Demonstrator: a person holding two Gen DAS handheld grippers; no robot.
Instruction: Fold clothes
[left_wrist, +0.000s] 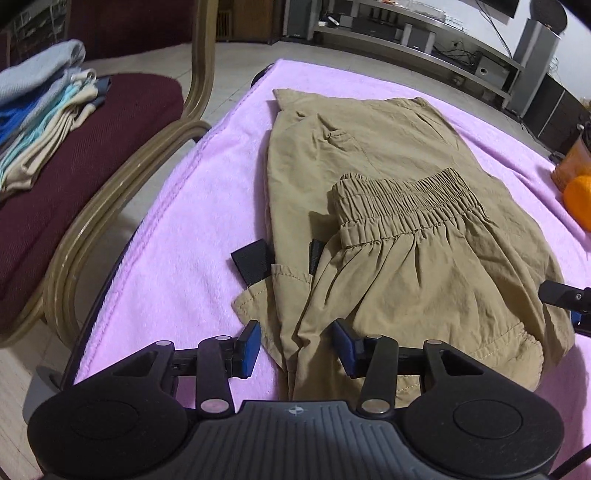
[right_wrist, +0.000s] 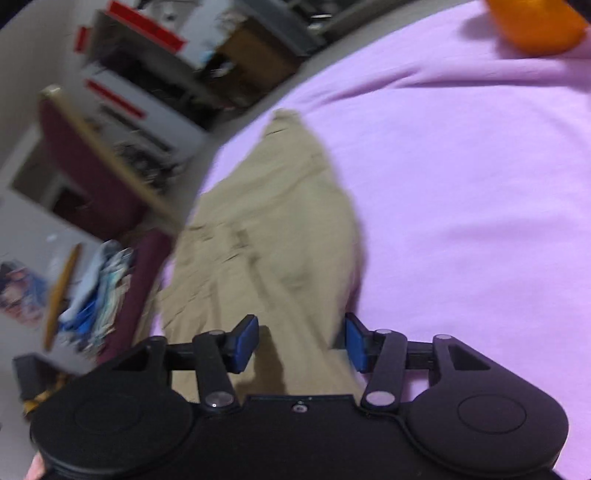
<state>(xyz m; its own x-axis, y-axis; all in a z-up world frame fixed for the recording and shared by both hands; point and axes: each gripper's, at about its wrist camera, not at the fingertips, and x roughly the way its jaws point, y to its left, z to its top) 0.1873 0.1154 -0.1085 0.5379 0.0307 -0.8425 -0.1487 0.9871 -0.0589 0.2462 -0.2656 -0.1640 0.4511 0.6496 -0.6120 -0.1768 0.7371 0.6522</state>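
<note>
The khaki nylon trousers with an elastic waistband are lying half folded on the lilac fleece blanket, filling the frame's centre. The left gripper is hovering at lower centre, jaws spread over the near fold edge, pinching nothing. The right gripper is likewise spread above the cloth. Judging by this, both should be catching all layers of the near edge together, then carrying them evenly towards the waistband.

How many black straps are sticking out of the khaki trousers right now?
2. One black strap lies on the pink blanket at the trousers' left edge; a second strap peeks out below the waistband. Folds may hide more.
</note>
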